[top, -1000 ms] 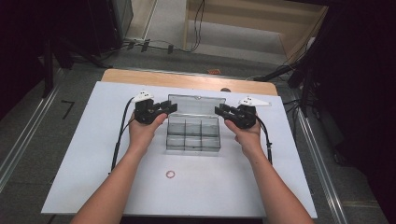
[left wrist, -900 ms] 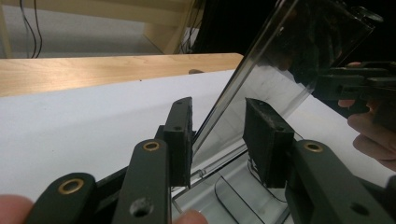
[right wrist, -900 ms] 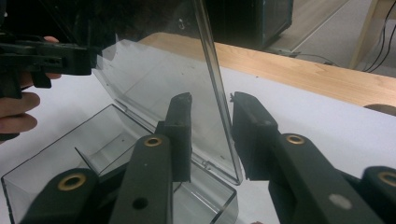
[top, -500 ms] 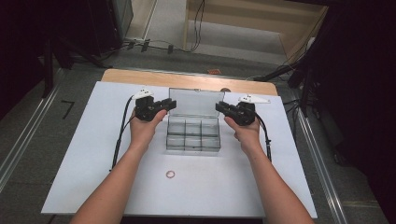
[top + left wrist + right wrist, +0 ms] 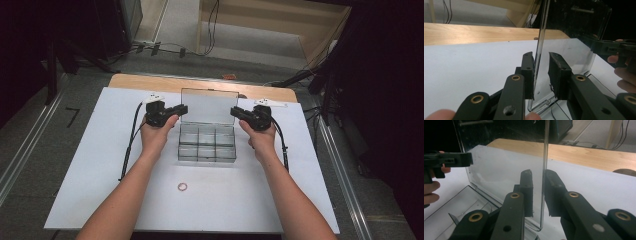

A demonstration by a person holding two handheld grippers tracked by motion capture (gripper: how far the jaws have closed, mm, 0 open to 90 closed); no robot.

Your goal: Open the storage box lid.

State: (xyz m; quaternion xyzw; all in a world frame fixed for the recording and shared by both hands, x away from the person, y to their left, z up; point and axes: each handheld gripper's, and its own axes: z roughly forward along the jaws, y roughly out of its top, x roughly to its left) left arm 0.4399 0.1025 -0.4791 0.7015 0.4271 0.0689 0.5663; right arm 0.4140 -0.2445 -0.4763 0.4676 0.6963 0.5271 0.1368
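A: Clear compartment box (image 5: pixel 206 145) sits centre of the high view on the white tabletop (image 5: pixel 90 165), its lid (image 5: pixel 209 106) standing upright at the far side, just above the box in the frame.

B: And the grippers?

A: Left gripper (image 5: pixel 179 110) is at the lid's left edge, right gripper (image 5: pixel 235 112) at its right edge, one each side, roughly level w/ each other.

B: Pinching it?

A: Jaws have just been closing on both. In the left gripper view (image 5: pixel 541 72) the lid's edge runs up btwn the two black jaws; the left-hand jaw is right against the plastic, the right-hand one still shows a slim gap. So narrowed round the lid, not clamped yet.

B: Right one the same?

A: Pretty much. Right gripper view (image 5: pixel 538 192): lid edge stands btwn the jaws, slivers of space visible both sides. Narrowed, not gripping as far as I can see.

B: Anything else out there?

A: Small ring (image 5: pixel 182 186) on the tabletop, lower centre of the high view, well apart from the box & toward the person. Wooden strip (image 5: pixel 150 82) runs along the far edge of the white surface, upper middle. Forearms come in from the bottom of the frame.
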